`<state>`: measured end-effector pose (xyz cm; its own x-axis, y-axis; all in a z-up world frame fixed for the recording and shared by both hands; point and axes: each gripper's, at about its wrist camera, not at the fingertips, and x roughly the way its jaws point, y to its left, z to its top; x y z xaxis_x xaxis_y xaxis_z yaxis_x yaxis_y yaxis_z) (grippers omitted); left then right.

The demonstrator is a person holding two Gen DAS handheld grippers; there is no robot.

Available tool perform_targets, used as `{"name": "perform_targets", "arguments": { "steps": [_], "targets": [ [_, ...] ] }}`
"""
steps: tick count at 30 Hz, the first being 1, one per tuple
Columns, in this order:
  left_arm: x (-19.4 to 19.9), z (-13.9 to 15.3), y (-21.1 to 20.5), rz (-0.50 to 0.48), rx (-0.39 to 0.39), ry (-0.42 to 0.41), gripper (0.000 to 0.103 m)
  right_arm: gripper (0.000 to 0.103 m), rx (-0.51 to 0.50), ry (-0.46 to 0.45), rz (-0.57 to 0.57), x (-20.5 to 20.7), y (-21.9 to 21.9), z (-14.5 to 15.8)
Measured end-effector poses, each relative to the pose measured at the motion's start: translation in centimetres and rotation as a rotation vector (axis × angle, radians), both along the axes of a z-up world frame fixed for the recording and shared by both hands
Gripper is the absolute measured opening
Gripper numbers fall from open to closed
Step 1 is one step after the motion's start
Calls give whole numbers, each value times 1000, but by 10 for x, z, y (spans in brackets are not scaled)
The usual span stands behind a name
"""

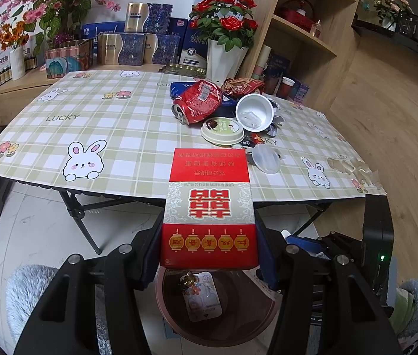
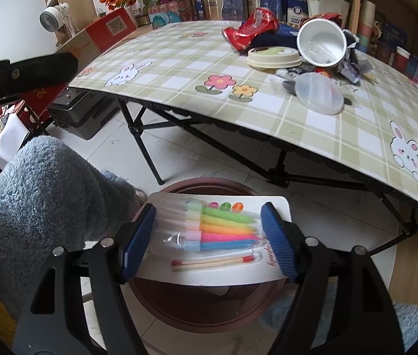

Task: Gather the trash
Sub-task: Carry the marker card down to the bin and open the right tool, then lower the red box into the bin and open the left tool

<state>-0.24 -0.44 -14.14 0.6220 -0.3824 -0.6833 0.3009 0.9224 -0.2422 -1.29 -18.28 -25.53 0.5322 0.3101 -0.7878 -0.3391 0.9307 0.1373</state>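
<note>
My left gripper is shut on a red and grey cigarette box, held over a brown bin on the floor. A small packet lies inside the bin. In the right wrist view, my right gripper grips a carded pack of coloured candles between its blue pads, above the same bin. On the checked table lies a heap of trash: a crushed red can, a white cup on its side, a beige lid and a clear lid.
A white vase of red roses and stacked gift boxes stand behind the table. Wooden shelves rise on the right. A black case sits under the table. A person's fluffy blue garment is beside the bin.
</note>
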Motion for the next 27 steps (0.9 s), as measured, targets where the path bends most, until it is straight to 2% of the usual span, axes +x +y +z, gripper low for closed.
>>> {"name": "perform_targets", "arguments": {
  "steps": [2, 5, 8, 11, 14, 19, 21, 24, 27],
  "targets": [
    [0, -1, 0, 0, -2, 1, 54, 74, -7, 4, 7, 0, 1, -1],
    [0, -1, 0, 2, -2, 0, 54, 83, -16, -2, 2, 0, 1, -1],
    [0, -1, 0, -1, -1, 0, 54, 84, -10, -2, -12, 0, -2, 0],
    [0, 0, -1, -9, 18, -20, 54, 88, -11, -26, -54, 0, -10, 5],
    [-2, 5, -7, -52, 71, -106, 54, 94, -19, -115, -107, -1, -23, 21],
    [4, 4, -15, -176, 75, -163, 54, 97, -71, -304, -208, -9, -54, 52],
    [7, -6, -23, -209, 89, -154, 54, 97, -75, -344, -272, -13, -67, 56],
    [7, -28, -32, -235, 98, -114, 54, 97, -62, -328, -329, -11, -77, 50],
    [5, -54, -44, -276, 129, -50, 54, 97, -85, -303, -324, -7, -70, 42]
  ]
}}
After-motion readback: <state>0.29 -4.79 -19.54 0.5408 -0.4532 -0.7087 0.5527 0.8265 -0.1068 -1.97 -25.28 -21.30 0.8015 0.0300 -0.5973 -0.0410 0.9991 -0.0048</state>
